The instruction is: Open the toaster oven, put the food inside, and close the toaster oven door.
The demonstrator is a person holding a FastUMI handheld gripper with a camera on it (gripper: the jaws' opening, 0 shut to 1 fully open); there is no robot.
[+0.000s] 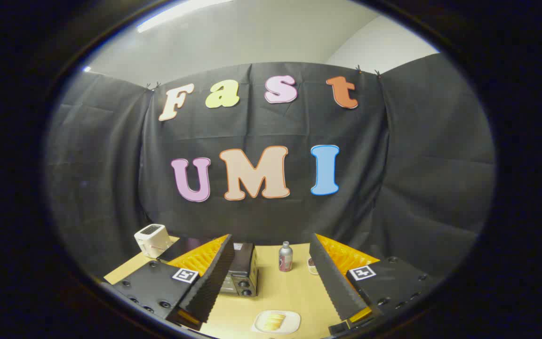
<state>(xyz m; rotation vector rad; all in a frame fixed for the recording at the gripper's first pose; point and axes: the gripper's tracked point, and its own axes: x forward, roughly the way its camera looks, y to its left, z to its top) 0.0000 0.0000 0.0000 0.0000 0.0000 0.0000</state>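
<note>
Staged recording booth: black cloth walls (417, 155) around a wooden table (290, 292) with kitchen appliances, gripper (271, 278) fingers apart.

Claw (271, 278) wide apart, empty; can (285, 257) stands beside oven (242, 275).

We see the counter (280, 292) backed by the booth wall. At its rear left corner stands a toaster (152, 239). The toaster oven (241, 275) sits left of centre, partly behind the left finger. Right of it stands a can (285, 256), a small container (313, 266) beside that. A plate (276, 322) of food (274, 321) lies near the front edge, between the spread fingers of the hand-held gripper (271, 268).
</note>
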